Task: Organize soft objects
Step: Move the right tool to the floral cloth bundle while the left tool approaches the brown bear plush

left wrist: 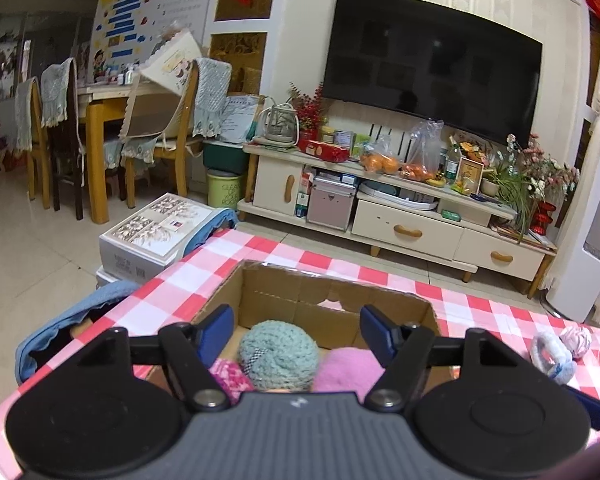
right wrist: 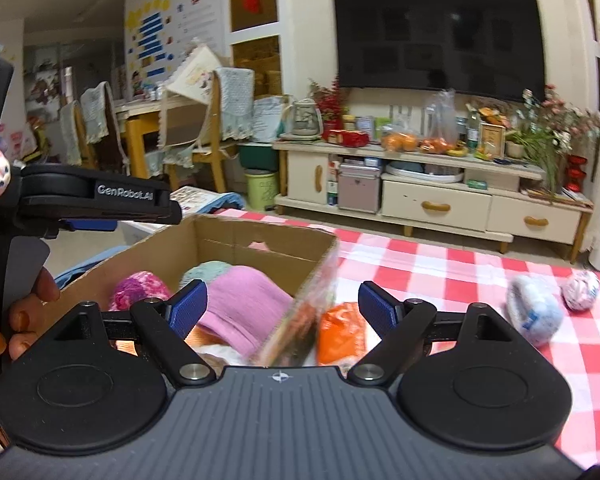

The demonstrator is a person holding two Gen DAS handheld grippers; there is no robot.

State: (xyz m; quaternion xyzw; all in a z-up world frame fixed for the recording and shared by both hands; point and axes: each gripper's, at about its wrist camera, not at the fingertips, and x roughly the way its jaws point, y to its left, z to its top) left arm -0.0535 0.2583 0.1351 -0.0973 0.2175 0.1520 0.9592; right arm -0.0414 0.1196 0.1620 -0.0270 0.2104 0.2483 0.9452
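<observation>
The left gripper point(left wrist: 296, 330) was held spread wide above the cardboard box point(left wrist: 332, 296), nothing between its fingers. A teal knitted hat point(left wrist: 278, 356), a pink hat point(left wrist: 350, 368) and a magenta knit item point(left wrist: 228, 372) were seen inside the box. The right gripper point(right wrist: 282, 306) was likewise held spread and empty over the box's near corner. Two rolled sock bundles point(right wrist: 534, 312) were left on the red-checked tablecloth point(right wrist: 440, 264), well apart from the box.
</observation>
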